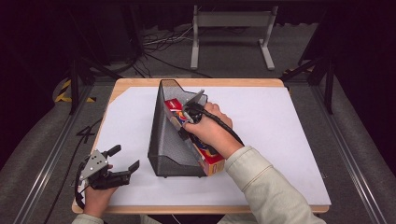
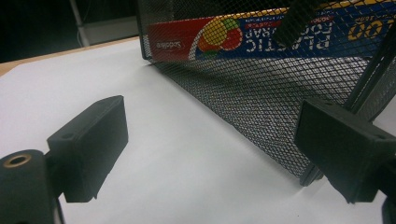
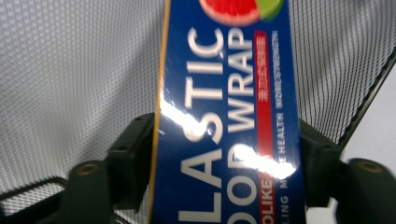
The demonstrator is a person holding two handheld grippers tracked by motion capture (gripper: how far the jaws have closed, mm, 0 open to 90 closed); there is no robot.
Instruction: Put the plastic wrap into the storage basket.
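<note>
on the white table sheet [image 1: 280, 140]: black wire-mesh wedge-shaped file holder [image 1: 161, 140], lying with its open side toward the person's right. inside it, along its sloping wall: long blue and red cardboard box of plastic food wrap [image 3: 229, 116], long axis running from the far end down toward the near edge, near end poking out. clamped across the box's width: right gripper [image 3: 224, 154], a jaw on each long side. parked just beside the holder's near left corner, jaws spread and holding nothing: left gripper [image 2: 210, 154].
</note>
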